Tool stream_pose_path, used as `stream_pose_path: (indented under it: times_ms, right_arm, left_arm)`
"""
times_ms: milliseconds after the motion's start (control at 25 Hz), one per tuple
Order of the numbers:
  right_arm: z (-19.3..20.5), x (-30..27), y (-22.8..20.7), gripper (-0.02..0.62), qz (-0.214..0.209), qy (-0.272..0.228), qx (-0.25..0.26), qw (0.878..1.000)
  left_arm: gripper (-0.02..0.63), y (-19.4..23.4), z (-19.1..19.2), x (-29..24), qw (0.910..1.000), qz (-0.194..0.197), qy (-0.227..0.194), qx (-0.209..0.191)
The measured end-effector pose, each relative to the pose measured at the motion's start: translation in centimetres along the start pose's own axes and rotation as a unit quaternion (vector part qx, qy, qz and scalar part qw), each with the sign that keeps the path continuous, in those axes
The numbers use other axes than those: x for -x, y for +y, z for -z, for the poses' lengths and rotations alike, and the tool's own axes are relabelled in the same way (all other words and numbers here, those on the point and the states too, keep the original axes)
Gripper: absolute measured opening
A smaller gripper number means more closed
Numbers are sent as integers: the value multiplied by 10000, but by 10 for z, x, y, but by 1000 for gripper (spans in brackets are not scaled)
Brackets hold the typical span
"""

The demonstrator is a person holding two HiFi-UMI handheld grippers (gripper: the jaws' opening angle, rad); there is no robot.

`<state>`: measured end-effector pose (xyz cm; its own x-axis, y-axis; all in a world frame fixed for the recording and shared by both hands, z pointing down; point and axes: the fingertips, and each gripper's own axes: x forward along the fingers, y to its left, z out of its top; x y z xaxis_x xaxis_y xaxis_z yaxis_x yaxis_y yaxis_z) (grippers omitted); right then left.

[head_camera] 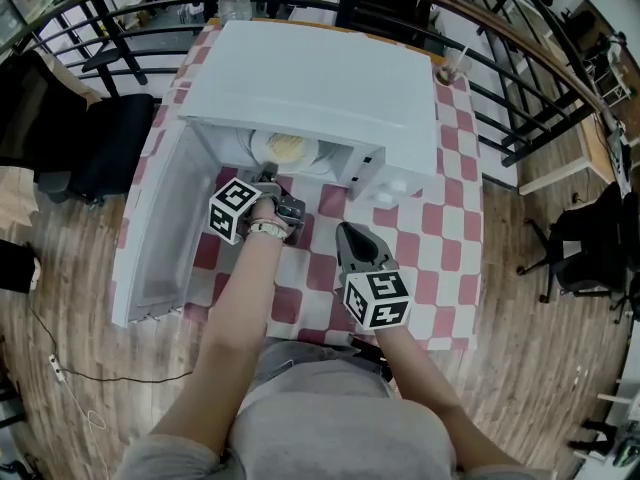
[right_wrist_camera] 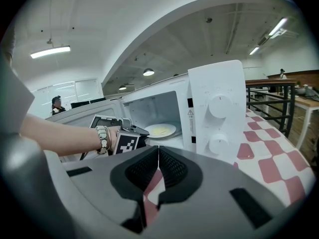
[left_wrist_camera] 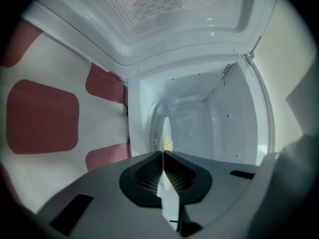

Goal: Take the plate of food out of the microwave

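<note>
Gripping the plate (right_wrist_camera: 170,129) by its rim inside the open microwave (head_camera: 320,78), we seem to have the left gripper (left_wrist_camera: 163,152) pinched shut on it; the right gripper (right_wrist_camera: 158,147) hangs closed and empty. Next, we should draw it out level.

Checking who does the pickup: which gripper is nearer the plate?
Left. The left gripper is at the open microwave, shut on the plate; the right gripper hovers outside over the checked tablecloth, shut and empty.
</note>
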<state>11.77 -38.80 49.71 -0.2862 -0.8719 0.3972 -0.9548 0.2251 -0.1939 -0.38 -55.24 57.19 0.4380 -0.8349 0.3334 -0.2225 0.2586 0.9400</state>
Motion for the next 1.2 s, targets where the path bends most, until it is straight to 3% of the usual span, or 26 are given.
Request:
stream_pose_path:
  times_ms: [360,1200]
  right_arm:
    - [-1,1,-2,26,8,-72,3,10000]
    - [-24,22,17,25,-254,-485,336,9979]
  left_arm:
    - [12,-11,0,5,9992,365,-41,-151]
    - [12,-25,25,54,9979,644,-58,-98]
